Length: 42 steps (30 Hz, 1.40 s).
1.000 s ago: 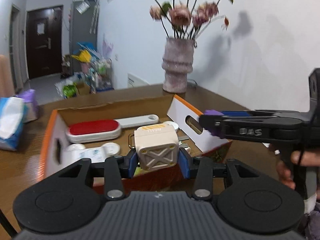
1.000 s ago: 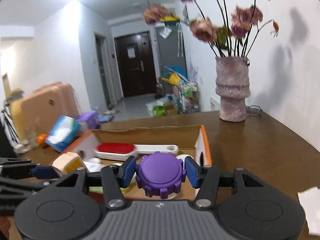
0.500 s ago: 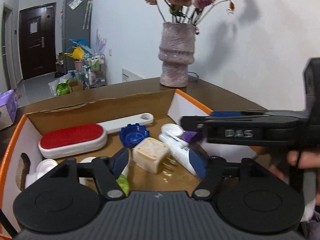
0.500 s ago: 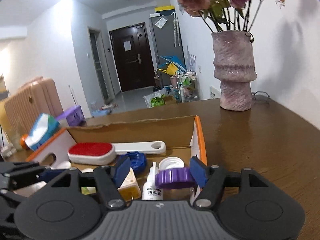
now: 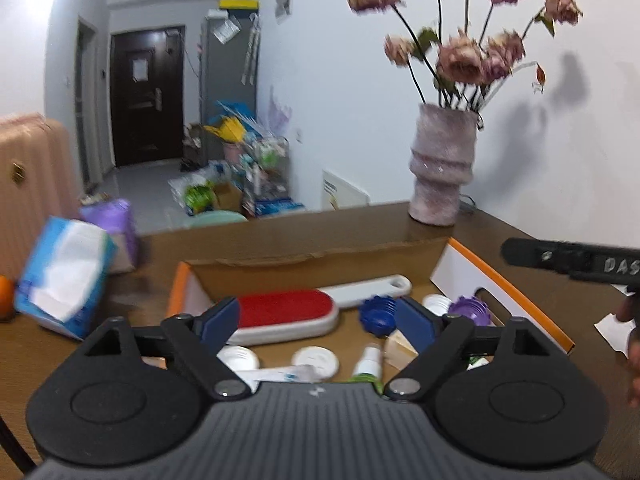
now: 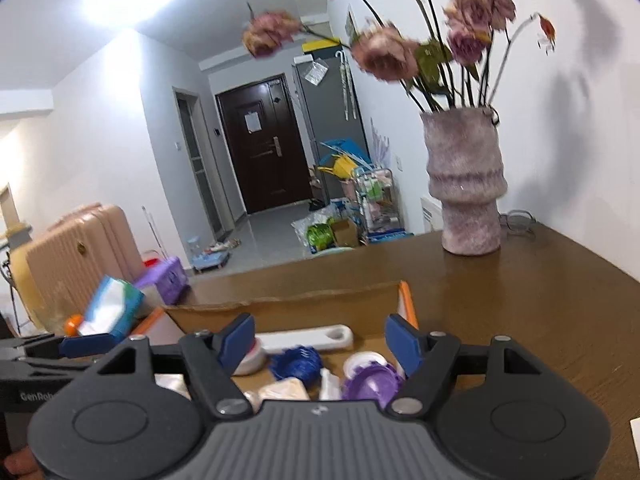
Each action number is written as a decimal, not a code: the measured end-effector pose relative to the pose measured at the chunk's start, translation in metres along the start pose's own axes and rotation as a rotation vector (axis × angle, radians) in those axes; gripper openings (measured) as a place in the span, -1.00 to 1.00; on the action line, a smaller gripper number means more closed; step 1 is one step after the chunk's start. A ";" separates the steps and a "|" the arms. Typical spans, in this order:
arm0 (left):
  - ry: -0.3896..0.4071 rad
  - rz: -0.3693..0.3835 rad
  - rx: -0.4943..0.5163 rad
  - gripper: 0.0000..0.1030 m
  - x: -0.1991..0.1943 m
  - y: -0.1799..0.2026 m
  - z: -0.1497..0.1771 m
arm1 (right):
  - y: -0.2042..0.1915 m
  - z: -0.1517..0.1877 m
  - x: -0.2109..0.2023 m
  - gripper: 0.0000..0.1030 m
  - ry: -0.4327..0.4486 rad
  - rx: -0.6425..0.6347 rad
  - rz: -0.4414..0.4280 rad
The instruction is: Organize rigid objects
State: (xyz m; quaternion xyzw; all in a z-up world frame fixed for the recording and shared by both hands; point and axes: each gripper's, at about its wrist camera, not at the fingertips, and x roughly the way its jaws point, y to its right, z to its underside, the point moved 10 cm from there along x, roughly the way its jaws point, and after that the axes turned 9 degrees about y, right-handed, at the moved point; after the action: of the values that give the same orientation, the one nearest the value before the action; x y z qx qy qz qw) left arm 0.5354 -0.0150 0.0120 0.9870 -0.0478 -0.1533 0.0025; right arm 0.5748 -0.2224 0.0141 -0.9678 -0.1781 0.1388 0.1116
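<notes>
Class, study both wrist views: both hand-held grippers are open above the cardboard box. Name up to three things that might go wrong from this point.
1. The cardboard box is crowded; another item dropped in may bounce off the purple cap or blue cap.
2. The left hand-held gripper and right hand-held gripper sit close together and might collide.
3. The flower vase stands on the same table; a wide swing might tip it.

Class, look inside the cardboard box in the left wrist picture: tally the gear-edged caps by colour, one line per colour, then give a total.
Blue gear-edged plastic cap: 1
Purple gear-edged plastic cap: 1
Total: 2
</notes>
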 end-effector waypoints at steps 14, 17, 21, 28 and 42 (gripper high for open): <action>0.182 -0.208 0.030 1.00 -0.091 -0.034 -0.011 | -0.068 0.002 -0.060 0.77 0.041 -0.207 0.034; 0.298 -0.209 0.025 1.00 -0.114 -0.031 -0.009 | -0.071 0.000 -0.083 0.93 0.209 -0.214 0.057; 0.352 -0.200 0.014 1.00 -0.134 -0.026 0.003 | -0.070 0.013 -0.107 1.00 0.303 -0.235 0.093; 0.345 -0.199 -0.001 1.00 -0.161 -0.022 0.018 | -0.078 0.037 -0.130 1.00 0.273 -0.230 0.096; 0.326 -0.140 0.029 1.00 -0.216 -0.007 0.053 | -0.088 0.077 -0.201 1.00 0.237 -0.195 0.140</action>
State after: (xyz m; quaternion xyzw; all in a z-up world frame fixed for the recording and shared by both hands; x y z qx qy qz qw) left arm 0.3148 0.0136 0.0265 0.9996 0.0197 0.0098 -0.0149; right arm 0.3430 -0.2051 0.0119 -0.9936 -0.1084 0.0130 0.0275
